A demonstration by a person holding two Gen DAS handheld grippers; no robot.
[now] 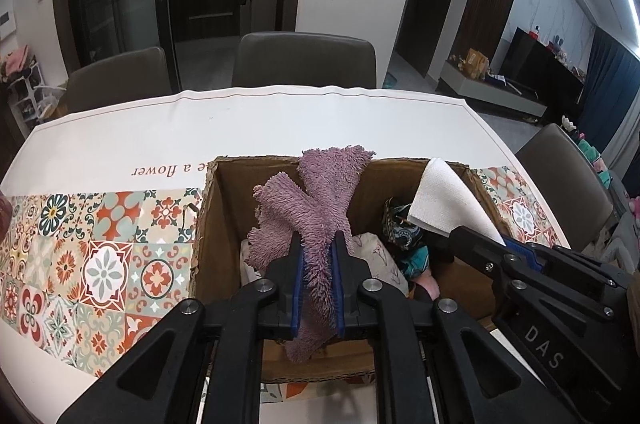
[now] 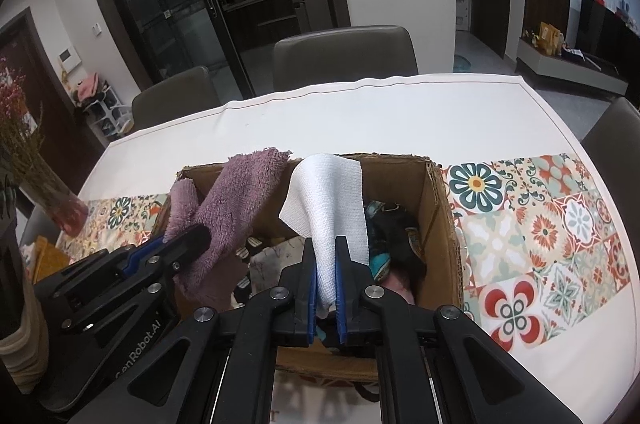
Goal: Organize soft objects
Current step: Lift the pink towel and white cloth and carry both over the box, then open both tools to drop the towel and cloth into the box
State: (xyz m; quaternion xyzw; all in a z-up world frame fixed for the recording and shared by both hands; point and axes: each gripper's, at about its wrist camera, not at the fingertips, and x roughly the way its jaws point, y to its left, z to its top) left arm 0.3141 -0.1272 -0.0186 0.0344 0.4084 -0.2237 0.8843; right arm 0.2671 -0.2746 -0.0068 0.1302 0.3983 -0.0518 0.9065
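Note:
An open cardboard box (image 1: 205,220) stands on the table with several cloths inside it. My left gripper (image 1: 318,240) is shut on a fluffy purple towel (image 1: 320,192), held over the box's left half with its top flopping onto the far rim. My right gripper (image 2: 325,244) is shut on a white woven cloth (image 2: 328,200) over the box's (image 2: 440,220) middle. In the right wrist view, the left gripper (image 2: 192,238) comes in from the left with the purple towel (image 2: 236,196). In the left wrist view, the right gripper (image 1: 464,234) shows at the right with the white cloth (image 1: 444,196).
A tile-patterned runner (image 2: 540,224) crosses the white tablecloth (image 1: 240,128) under the box. A vase of dried flowers (image 2: 60,208) stands at the table's left end. Grey chairs (image 1: 304,58) line the far side, and another (image 1: 560,176) stands at the right end.

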